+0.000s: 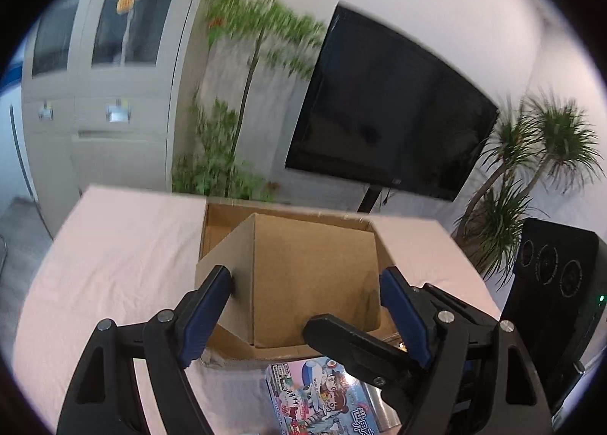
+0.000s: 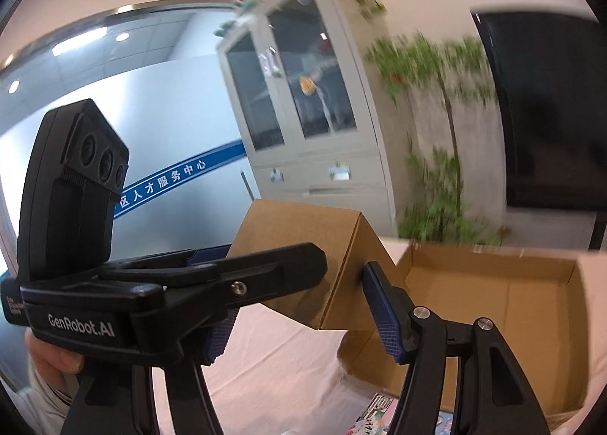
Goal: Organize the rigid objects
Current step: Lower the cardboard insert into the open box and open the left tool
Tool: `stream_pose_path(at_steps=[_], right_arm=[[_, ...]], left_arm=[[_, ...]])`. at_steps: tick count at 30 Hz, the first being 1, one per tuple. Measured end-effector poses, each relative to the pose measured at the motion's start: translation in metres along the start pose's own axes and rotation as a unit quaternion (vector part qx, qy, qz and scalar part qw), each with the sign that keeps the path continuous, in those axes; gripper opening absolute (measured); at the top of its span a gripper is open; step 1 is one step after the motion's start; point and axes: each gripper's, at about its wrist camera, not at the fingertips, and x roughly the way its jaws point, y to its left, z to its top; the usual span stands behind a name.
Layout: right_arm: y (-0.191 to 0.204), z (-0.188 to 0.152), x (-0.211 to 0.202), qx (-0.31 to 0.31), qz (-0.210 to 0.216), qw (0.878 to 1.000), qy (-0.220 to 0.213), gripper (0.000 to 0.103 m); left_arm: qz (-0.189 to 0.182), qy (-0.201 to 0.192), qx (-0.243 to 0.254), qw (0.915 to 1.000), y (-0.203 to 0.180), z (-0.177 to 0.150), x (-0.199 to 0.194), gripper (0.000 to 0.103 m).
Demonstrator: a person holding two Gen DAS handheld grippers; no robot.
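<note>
Nearest both cameras, the left gripper (image 1: 305, 283) and the right gripper (image 2: 288, 283) each clamp a wide, part-open span on one small box (image 1: 303, 283), held tilted in the air above the pink table (image 1: 114, 264) with a picture book (image 1: 322, 397) lying below. Behind it sits the open tray (image 2: 493, 306), apparently empty. Step looks like carrying the box over; next it needs levelling over the tray and lowering before both let go.

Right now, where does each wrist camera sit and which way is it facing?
Left wrist: on the left gripper, looking past the small cardboard box it clamps to the TV; right gripper's finger crosses.
Right wrist: on the right gripper, facing the cabinet; left gripper and a hand show.
Shared: small box, open carton, both grippers.
</note>
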Motion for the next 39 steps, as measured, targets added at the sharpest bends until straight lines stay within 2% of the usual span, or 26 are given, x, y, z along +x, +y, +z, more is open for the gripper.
stream_pose_path(at_steps=[7,11,13,19,23,26,27,30,31,32,33,34,36,37,38,39], right_arm=[[-0.071,-0.011,0.085,0.094,-0.002,0.990,0.103,0.061],[-0.112,0.006,0.129,0.129,0.007,0.982,0.139,0.061],[-0.132,0.018,0.151,0.135,0.006,0.980,0.146,0.058],[-0.221,0.031,0.234,0.173,0.007,0.969,0.179,0.044],[-0.263,0.013,0.293,0.182,0.004,0.960,0.214,0.044],[-0.278,-0.011,0.316,0.189,0.012,0.955,0.227,0.044],[-0.282,-0.016,0.325,0.183,0.005,0.955,0.232,0.044],[-0.295,-0.034,0.354,0.172,-0.018,0.952,0.254,0.033],[-0.300,-0.040,0.362,0.177,-0.020,0.949,0.260,0.027],[-0.305,-0.046,0.369,0.177,-0.027,0.947,0.266,0.025],[-0.310,-0.053,0.377,0.175,-0.031,0.946,0.272,0.020],[-0.314,-0.055,0.383,0.180,-0.024,0.946,0.268,0.020],[-0.314,-0.054,0.387,0.170,-0.025,0.948,0.270,0.020],[-0.314,-0.052,0.392,0.162,-0.029,0.948,0.272,0.020],[-0.314,-0.050,0.396,0.159,-0.031,0.948,0.274,0.020],[-0.314,-0.049,0.399,0.160,-0.032,0.947,0.275,0.020]], left_arm=[[-0.001,0.103,-0.051,0.9933,0.031,0.022,0.075,0.081],[-0.001,0.110,-0.066,0.9917,0.045,0.052,0.102,0.081],[0.014,0.107,-0.057,0.9925,0.052,0.067,0.123,0.081],[-0.022,0.101,-0.072,0.9920,0.085,0.104,0.186,0.083],[-0.065,0.101,-0.117,0.9858,0.120,0.113,0.228,0.089],[-0.083,0.088,-0.136,0.9833,0.137,0.115,0.238,0.089],[-0.076,0.099,-0.132,0.9833,0.141,0.112,0.241,0.090],[-0.058,0.123,-0.105,0.9851,0.145,0.096,0.248,0.090],[-0.039,0.127,-0.087,0.9874,0.144,0.087,0.249,0.090],[-0.022,0.135,-0.064,0.9885,0.141,0.078,0.251,0.088],[-0.004,0.157,-0.028,0.9873,0.137,0.063,0.255,0.086],[0.010,0.173,-0.010,0.9848,0.136,0.052,0.259,0.083],[0.031,0.209,0.010,0.9774,0.138,0.032,0.269,0.055],[0.048,0.225,0.019,0.9731,0.138,0.021,0.272,0.056],[0.074,0.227,0.031,0.9706,0.139,0.015,0.273,0.051],[0.085,0.238,0.036,0.9669,0.139,0.007,0.274,0.039]])
